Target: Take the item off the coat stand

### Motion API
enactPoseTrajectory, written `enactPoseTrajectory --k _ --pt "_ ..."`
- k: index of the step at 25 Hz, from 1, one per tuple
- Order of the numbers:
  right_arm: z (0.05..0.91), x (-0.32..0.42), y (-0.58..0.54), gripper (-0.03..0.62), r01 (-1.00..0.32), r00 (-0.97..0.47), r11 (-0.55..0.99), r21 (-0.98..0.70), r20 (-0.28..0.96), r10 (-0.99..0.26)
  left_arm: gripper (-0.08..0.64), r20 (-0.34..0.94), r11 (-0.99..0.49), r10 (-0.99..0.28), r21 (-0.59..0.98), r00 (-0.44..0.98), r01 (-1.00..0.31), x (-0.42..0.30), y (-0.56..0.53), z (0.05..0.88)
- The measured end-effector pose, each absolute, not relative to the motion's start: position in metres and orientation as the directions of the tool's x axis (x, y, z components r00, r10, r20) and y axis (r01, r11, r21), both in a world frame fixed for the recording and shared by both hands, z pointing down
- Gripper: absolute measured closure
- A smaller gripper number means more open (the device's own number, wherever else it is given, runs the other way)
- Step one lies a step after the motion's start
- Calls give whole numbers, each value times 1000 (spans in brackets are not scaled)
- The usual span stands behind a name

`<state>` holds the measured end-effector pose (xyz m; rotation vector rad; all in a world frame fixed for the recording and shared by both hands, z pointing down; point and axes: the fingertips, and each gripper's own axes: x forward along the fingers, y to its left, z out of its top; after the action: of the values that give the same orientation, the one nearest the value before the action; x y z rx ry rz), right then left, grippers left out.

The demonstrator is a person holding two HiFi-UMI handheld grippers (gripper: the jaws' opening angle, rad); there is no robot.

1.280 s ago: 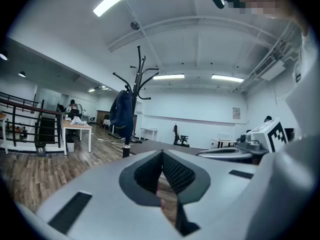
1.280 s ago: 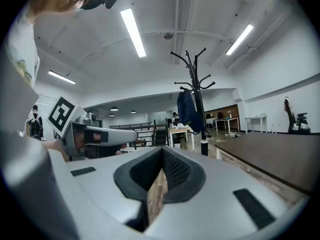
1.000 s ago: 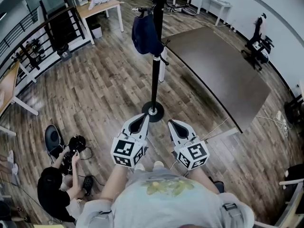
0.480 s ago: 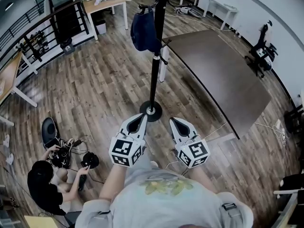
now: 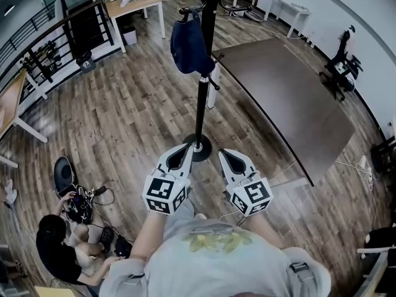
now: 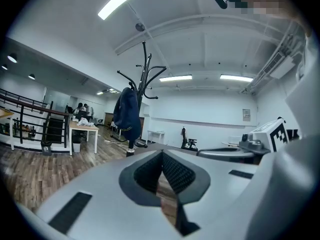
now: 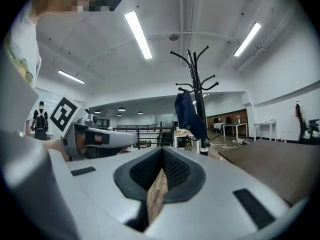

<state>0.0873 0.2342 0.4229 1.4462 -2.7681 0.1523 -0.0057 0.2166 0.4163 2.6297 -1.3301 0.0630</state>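
Note:
A black coat stand rises from a round base on the wood floor, straight ahead of me. A dark blue bag hangs from a hook on its left side; the same bag shows in the left gripper view and again as the bag in the right gripper view. My left gripper and right gripper are held side by side low in front of me, well short of the bag. Both are shut with nothing between the jaws.
A large dark table stands to the right of the stand. A light desk and a black railing lie at the far left. A person sits on the floor at lower left beside cables and gear.
The view has shifted slightly, so the stand's base sits nearer my grippers. The seated person on the floor has changed position. Both grippers stay shut and side by side.

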Motion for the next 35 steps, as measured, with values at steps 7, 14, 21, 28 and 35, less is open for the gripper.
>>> enactPoseTrajectory --k 7,14,21,28,35 --pt "412 77 194 586 -820 -572 569 -64 48 -819 543 99 -574 -801 150 590 -805 -17 174 402" --pt "399 62 157 586 -811 -584 582 -54 22 -812 543 74 -575 -806 132 587 -807 -25 133 389" --pt "394 53 120 586 -822 -569 568 -35 16 -822 435 81 -597 -791 116 607 -794 -32 98 389" --pt "390 46 91 523 -823 -568 567 -21 26 -823 397 80 -623 -772 96 630 -776 -34 70 383" --pt "377 42 62 466 -832 -555 555 8 0 -832 373 61 -638 -766 55 640 -768 -43 38 371"
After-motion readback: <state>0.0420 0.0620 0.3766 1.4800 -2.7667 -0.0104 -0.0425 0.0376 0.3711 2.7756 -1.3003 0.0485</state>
